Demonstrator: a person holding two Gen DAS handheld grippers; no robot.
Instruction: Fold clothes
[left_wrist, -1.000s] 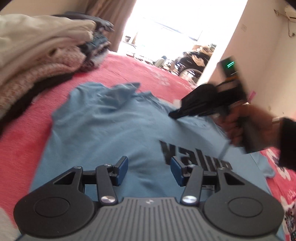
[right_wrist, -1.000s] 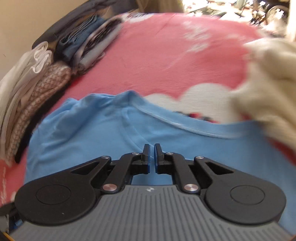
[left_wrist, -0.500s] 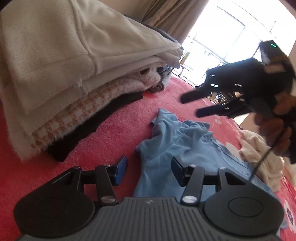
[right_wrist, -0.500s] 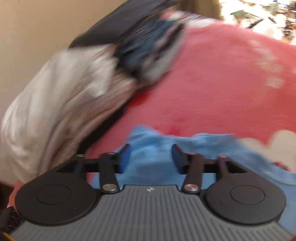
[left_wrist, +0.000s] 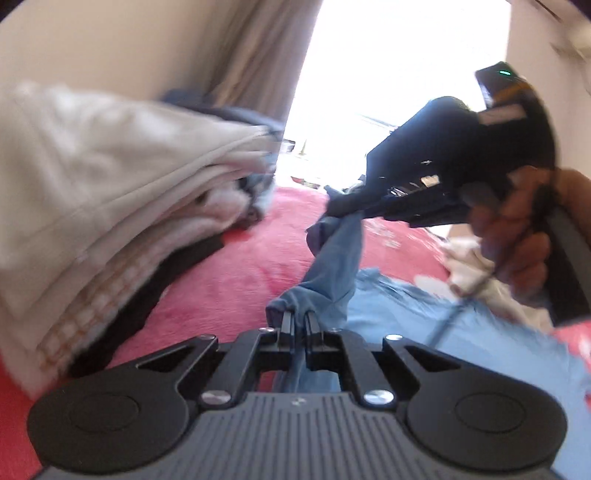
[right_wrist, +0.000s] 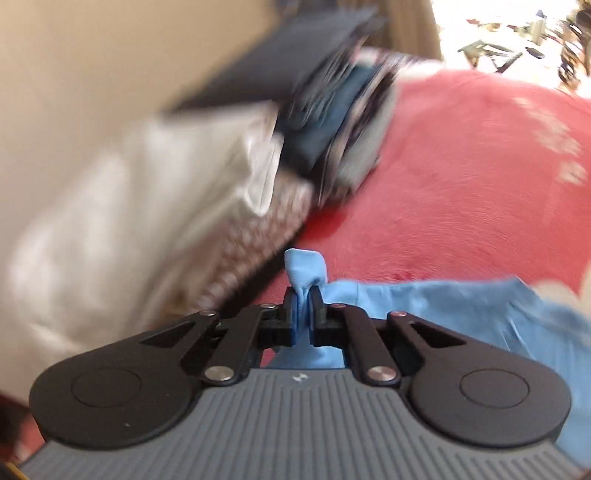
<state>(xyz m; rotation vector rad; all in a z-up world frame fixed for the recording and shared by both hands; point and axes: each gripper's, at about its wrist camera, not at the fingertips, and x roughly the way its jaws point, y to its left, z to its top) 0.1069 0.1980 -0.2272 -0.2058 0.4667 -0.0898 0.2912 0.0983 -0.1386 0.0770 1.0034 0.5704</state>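
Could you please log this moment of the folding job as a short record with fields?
garment: blue T-shirt, partly lifted off the red blanket
left gripper: shut on shirt fabric
right gripper: shut on another bunch of the shirt
between grippers: a band of fabric spans them
nearby: stack of folded clothes to the left
image quality: motion-blurred

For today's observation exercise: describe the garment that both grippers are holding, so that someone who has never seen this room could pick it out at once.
Start at the pink-red bedspread. Beside the tall stack of folded clothes lies a light blue T-shirt, pinched by the left gripper and the right gripper. It alone is unfolded and pale blue; the stack is cream, checked and dark.
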